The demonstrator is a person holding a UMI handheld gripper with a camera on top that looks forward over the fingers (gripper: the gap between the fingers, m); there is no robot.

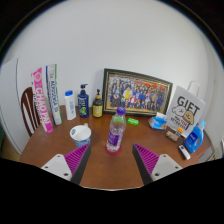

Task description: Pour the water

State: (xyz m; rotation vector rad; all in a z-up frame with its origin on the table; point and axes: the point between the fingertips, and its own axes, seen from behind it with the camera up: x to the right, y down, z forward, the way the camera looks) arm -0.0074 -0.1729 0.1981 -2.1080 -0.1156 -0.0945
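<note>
A clear water bottle point(116, 131) with a purple label and a pink cap stands upright on the brown wooden table point(110, 168), just ahead of my fingers and roughly centred between them. To its left sits a white cup point(80, 134) with a blue pattern. My gripper point(112, 160) is open, its magenta pads point(76, 158) spread wide, and nothing is between them. The bottle stands free, a short way beyond the fingertips.
A framed group photo point(136, 93) leans against the wall behind the bottle. Small bottles point(84, 101) and upright books point(45, 99) stand at the back left. A white gift bag point(186, 110), a blue spray bottle point(194, 138) and small items crowd the right side. A chair point(28, 108) stands at the left.
</note>
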